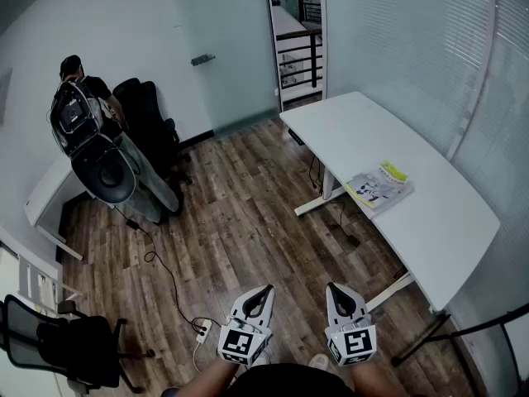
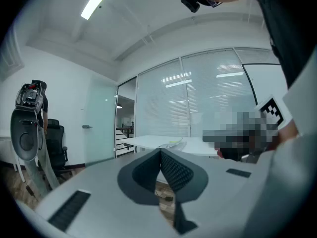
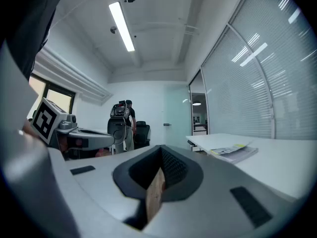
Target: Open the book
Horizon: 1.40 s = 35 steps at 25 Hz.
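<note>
Book (image 1: 378, 188) lies closed on the white table (image 1: 446, 230)
The left gripper (image 1: 266, 291) and right gripper (image 1: 334, 289) hover level above the wooden floor (image 1: 240, 222), well apart from the book, each with jaws pressed together and nothing between them.

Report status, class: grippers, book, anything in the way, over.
Both shut, empty: left gripper and right gripper, short of the table. The book lies closed near the table's edge, untouched. Nothing on top of it.
</note>
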Each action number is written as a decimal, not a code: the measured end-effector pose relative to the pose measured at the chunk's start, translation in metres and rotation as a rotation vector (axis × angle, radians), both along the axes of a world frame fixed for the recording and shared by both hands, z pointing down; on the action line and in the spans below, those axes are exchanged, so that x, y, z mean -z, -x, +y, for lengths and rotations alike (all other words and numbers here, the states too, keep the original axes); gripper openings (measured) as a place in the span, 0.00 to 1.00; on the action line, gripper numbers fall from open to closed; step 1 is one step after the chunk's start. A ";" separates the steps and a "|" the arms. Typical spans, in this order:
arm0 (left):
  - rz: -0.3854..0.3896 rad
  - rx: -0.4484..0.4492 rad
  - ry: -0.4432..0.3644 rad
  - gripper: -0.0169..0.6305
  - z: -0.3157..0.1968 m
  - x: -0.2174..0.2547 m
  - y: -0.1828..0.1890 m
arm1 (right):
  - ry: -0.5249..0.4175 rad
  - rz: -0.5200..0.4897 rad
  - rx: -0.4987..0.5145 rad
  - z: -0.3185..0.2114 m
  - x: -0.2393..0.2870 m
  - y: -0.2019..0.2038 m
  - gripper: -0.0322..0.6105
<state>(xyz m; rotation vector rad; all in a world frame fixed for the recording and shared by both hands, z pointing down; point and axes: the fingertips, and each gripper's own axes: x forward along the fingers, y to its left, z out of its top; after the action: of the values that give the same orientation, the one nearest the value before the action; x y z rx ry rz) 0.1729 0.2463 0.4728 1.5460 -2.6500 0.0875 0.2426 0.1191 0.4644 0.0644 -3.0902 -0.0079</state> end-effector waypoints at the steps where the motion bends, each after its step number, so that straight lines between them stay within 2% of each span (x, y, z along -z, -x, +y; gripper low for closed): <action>1: -0.003 0.001 -0.006 0.04 0.003 0.003 0.003 | -0.011 -0.009 -0.003 0.003 0.005 0.002 0.05; 4: -0.004 -0.005 -0.026 0.04 0.008 0.015 0.015 | -0.042 -0.041 -0.012 0.007 0.023 0.009 0.05; 9: -0.015 -0.052 -0.041 0.04 -0.006 0.028 0.025 | -0.009 -0.070 -0.045 0.002 0.030 0.020 0.05; 13: -0.018 -0.052 -0.050 0.04 -0.008 0.031 0.033 | -0.020 -0.077 -0.042 0.008 0.033 0.026 0.05; 19: -0.014 -0.055 -0.057 0.04 0.001 0.032 0.040 | 0.081 -0.113 -0.032 0.012 0.033 0.032 0.06; 24: 0.007 -0.068 -0.063 0.04 0.013 0.028 0.047 | 0.097 -0.096 -0.051 0.019 0.035 0.042 0.06; 29: 0.041 -0.120 -0.119 0.04 0.031 0.032 0.054 | 0.074 -0.110 -0.018 0.042 0.041 0.052 0.06; 35: 0.058 -0.155 -0.106 0.04 0.048 0.022 0.073 | 0.056 -0.080 -0.052 0.045 0.024 0.063 0.06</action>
<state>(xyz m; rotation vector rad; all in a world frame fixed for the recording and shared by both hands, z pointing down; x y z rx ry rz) 0.1004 0.2944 0.4510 1.7561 -2.5259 -0.0891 0.1798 0.1646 0.4400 0.1465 -3.1648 0.0859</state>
